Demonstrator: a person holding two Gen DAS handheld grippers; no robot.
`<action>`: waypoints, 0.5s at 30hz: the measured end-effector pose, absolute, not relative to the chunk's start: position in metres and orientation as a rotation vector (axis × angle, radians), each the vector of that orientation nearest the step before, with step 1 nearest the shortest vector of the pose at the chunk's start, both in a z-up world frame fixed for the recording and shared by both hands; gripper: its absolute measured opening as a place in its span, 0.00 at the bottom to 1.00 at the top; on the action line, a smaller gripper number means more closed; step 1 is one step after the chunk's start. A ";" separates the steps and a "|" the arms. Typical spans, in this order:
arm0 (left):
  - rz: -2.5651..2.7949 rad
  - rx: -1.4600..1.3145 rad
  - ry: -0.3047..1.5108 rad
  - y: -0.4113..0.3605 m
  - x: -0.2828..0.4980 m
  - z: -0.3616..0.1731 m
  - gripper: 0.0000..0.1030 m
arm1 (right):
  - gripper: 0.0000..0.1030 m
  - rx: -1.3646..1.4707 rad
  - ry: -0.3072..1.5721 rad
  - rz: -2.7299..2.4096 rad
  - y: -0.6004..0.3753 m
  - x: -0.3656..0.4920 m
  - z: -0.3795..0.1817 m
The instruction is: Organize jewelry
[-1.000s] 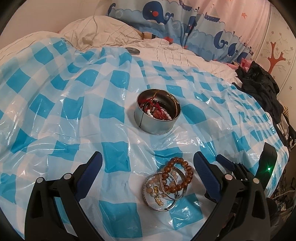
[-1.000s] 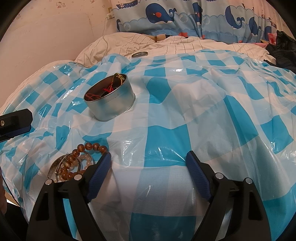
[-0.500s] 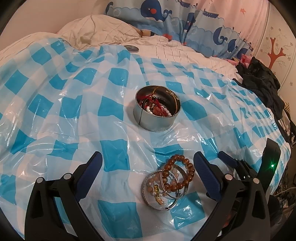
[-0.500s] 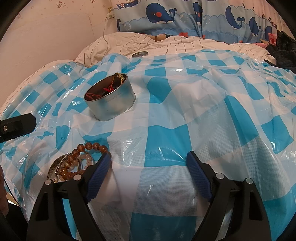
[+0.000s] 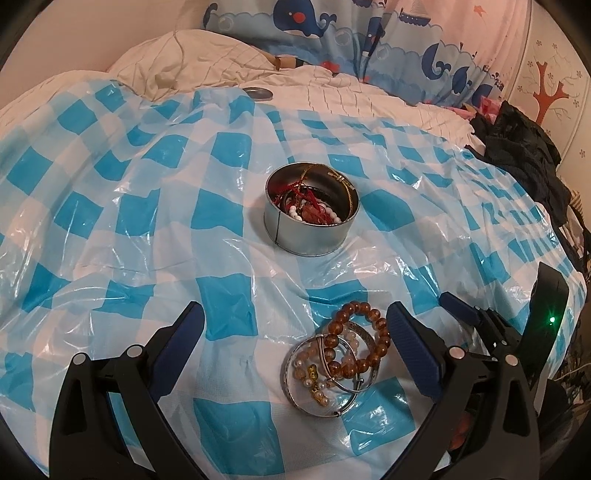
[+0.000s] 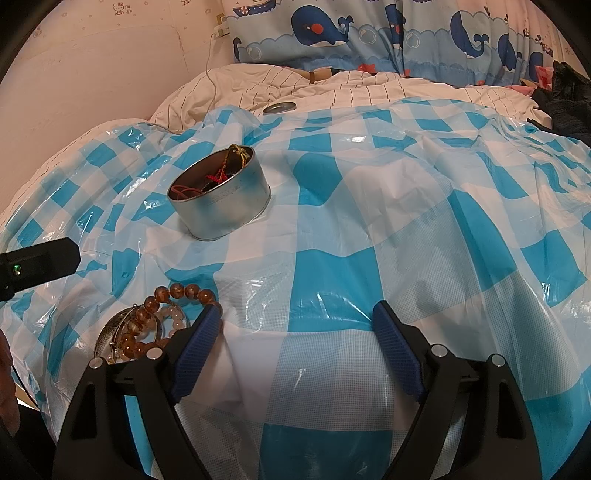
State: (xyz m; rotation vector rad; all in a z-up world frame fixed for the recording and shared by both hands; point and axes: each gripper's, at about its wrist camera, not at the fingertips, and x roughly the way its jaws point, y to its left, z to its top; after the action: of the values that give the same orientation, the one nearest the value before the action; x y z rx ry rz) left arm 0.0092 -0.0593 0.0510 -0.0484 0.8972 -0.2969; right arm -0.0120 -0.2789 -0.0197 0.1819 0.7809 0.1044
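**Both claws open over the bed, jewelry pile and tin in view**

Surface: a bed covered by a blue-and-white checked plastic sheet (image 5: 229, 221), crinkled and glossy.

Left claw (image 5: 295, 332): jaws spread wide, nothing gripped. Between its blue pads (image 5: 413, 350) lies a small pile of jewelry (image 5: 334, 365) on the sheet: an amber bead bracelet (image 5: 364, 338), silver bangles (image 5: 295, 369), and a pale bead strand with gold pieces. The pile sits nearer the right-hand pad, not touching either one.

Right claw (image 6: 297, 347): jaws also wide apart, holding nothing, only bare sheet between them. The same pile sits just outside its left finger (image 6: 197, 343), the amber beads up against that finger's outer side. Whether they touch is unclear.

Round metal tin (image 5: 312, 225): upright on the sheet, beyond the pile and well apart from both claws. It already holds red cord, white and pink beads, a dark band and a gold chain draped over the rim.

Far edge: a small round metal lid (image 6: 279, 107) lies where the plastic meets the striped bedding (image 6: 369, 88). Whale-print curtain (image 6: 369, 33) behind. Dark clothing (image 5: 524, 155) is heaped at the right side.
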 end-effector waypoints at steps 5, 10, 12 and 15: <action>-0.312 -0.074 0.893 -0.056 0.009 0.053 0.92 | 0.79 0.182 0.781 0.104 -0.279 -0.012 -0.019; -0.310 -0.142 0.871 -0.030 0.011 0.063 0.92 | 0.79 0.190 0.776 0.103 -0.280 -0.013 -0.018; -0.279 -0.184 0.858 -0.010 0.013 0.067 0.92 | 0.79 0.210 0.775 0.106 -0.280 -0.016 -0.017; -0.236 -0.247 0.846 0.015 0.013 0.069 0.92 | 0.79 0.222 0.774 0.133 -0.276 -0.023 -0.016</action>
State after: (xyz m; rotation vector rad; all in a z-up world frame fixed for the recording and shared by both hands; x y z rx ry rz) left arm 0.0132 0.0149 0.0688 -0.2467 0.8458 -0.2361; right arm -0.0233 -0.2761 -0.0164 0.2222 0.7736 0.1332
